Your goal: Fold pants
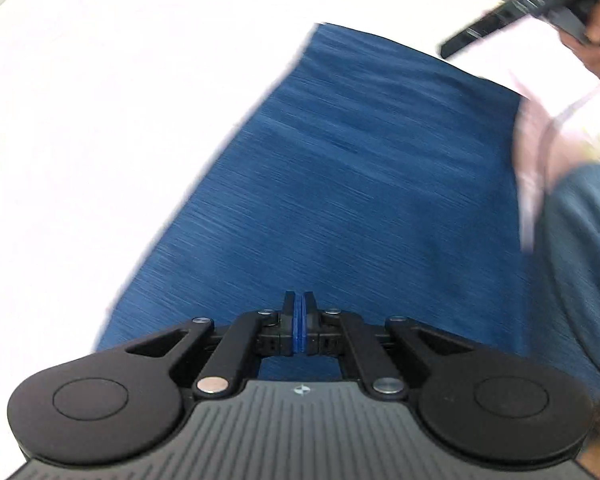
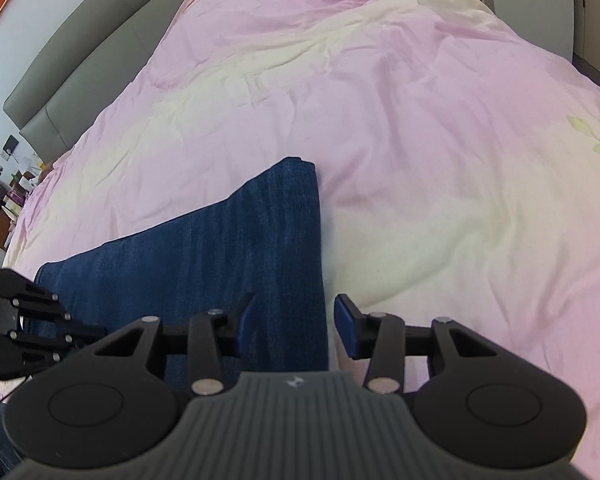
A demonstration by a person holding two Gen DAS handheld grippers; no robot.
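Note:
Dark blue denim pants lie flat on the bed as a long folded strip. My left gripper is shut, its blue pads pressed together just over the denim near the strip's close end; I cannot tell whether any cloth is pinched. From the right wrist view the pants run from lower left up to a square end. The right gripper is open, one finger over the denim and the other over the bedcover, with the strip's right edge between them. The left gripper shows at the left edge, its tips on the denim.
A pink and cream bedcover spreads all round the pants and looks washed-out white in the left wrist view. A grey headboard runs along the far side. A hand holds the right gripper at top right.

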